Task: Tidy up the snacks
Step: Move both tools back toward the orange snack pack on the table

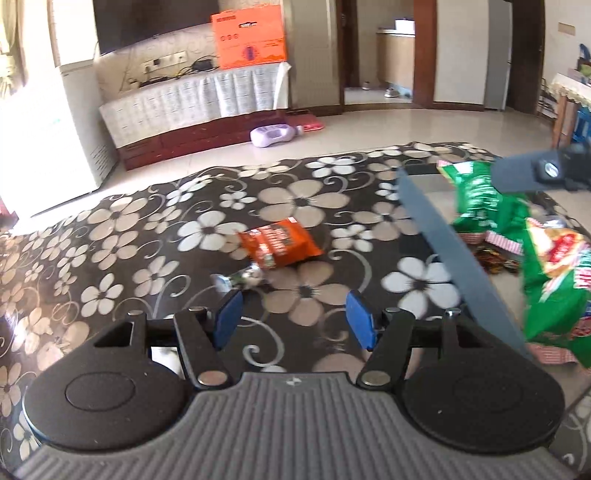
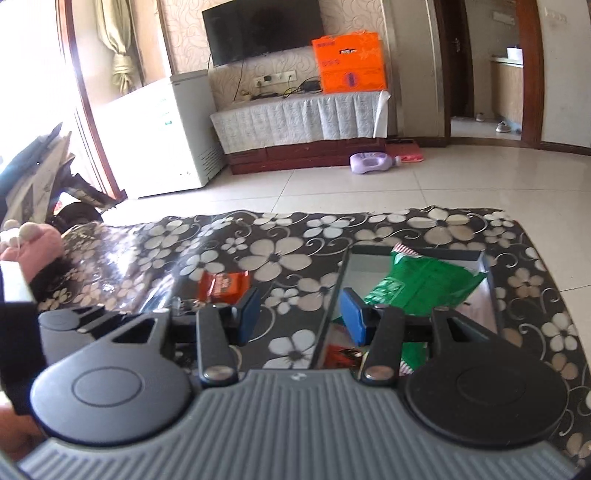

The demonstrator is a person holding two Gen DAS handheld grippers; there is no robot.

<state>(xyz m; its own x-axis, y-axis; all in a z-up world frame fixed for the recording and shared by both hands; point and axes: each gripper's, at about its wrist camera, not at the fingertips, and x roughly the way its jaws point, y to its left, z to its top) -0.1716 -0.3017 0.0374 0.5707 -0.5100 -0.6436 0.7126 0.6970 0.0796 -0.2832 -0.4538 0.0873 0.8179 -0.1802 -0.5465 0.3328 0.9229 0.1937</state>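
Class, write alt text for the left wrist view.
The open, empty left gripper hovers over a floral tablecloth, facing an orange snack packet and a small silver wrapped snack. At right, a grey tray holds green snack bags.

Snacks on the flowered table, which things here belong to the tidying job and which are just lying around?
Job: orange packet, silver-wrapped sweet, green bags, grey tray.
Lying about: purple bottle, orange box, television, white freezer.
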